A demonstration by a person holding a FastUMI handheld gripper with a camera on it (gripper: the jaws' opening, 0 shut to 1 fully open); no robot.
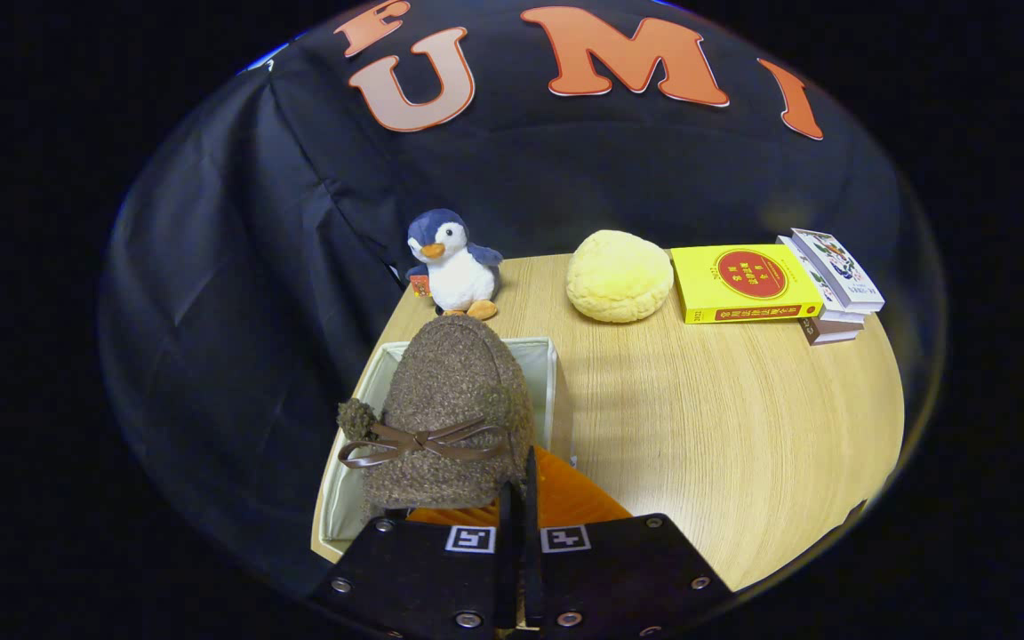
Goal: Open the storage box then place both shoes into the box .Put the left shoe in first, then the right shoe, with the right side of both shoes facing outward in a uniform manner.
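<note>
Claw (518, 498) fingers look nearly closed to me, seemingly pinching the fuzzy brown bow-trimmed shoe (450, 413), which hangs toe-forward over the open white fabric storage box (548, 360) on my wooden desk (725, 427).

Two broad flat gripper (519, 498) plates, side by side with a thin dark seam between. Silver screw heads along outer and near edges. One small square black-and-white marker on each plate beside the seam.
</note>
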